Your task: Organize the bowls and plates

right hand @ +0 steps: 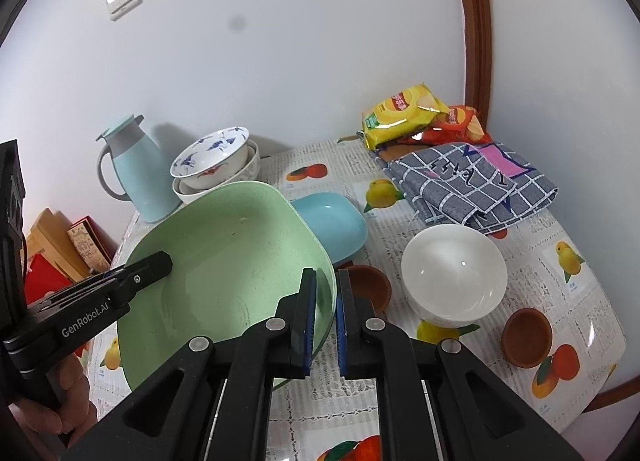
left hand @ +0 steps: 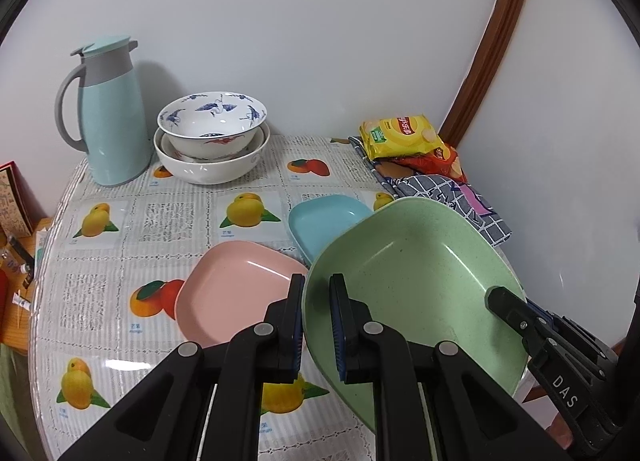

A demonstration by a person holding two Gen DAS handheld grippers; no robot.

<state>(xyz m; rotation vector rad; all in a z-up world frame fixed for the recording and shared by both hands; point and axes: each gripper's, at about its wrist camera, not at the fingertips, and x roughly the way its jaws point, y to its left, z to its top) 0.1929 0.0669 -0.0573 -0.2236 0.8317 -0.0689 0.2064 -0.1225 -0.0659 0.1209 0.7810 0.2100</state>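
Observation:
A green plate (left hand: 416,273) (right hand: 224,261) is held up off the table, tilted, between both grippers. My left gripper (left hand: 318,285) is shut on its left rim; my right gripper (right hand: 326,281) is shut on its right rim. Below it lie a pink plate (left hand: 236,293) and a blue plate (left hand: 324,221) (right hand: 336,221). A crane-patterned bowl (left hand: 212,117) (right hand: 212,161) is stacked in white bowls (left hand: 208,169) at the back. A white bowl (right hand: 454,273) and two small brown dishes (right hand: 372,285) (right hand: 528,337) sit on the right.
A light blue thermos jug (left hand: 112,113) (right hand: 140,173) stands at the back left. Snack bags (left hand: 404,137) (right hand: 404,113) and a folded checked cloth (right hand: 476,185) lie at the back right. The fruit-print tablecloth (left hand: 168,217) ends near a wall and wooden door frame (right hand: 476,41).

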